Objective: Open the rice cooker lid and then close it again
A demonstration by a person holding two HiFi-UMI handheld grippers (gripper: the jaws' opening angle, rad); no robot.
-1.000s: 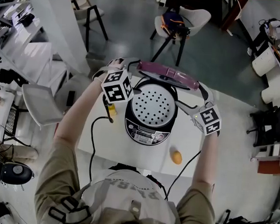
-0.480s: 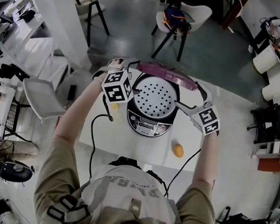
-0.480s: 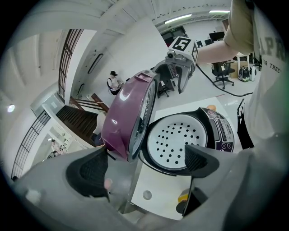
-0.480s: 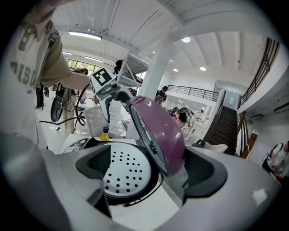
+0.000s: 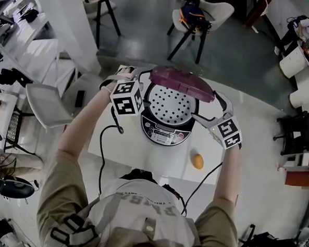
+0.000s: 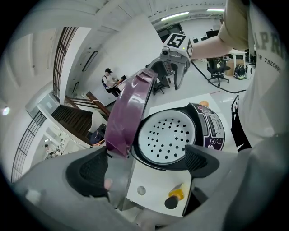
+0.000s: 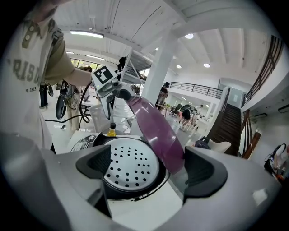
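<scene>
Over on the left, the left gripper (image 6: 146,163) hovers beside the lid, jaws spread, pinching nothing. In the middle, the rice cooker (image 5: 167,132) stands by the table's (image 5: 142,157) far edge. Its purple lid (image 5: 182,83), upright a second ago, now tips forward over the perforated inner plate (image 5: 170,104), so the closing half looks under way. On the right, the right gripper (image 7: 151,168) flanks it, jaws also apart and empty.

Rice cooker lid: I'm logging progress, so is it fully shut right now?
No, the purple lid stands tilted up, leaving the perforated inner plate of the rice cooker exposed in the head view.
</scene>
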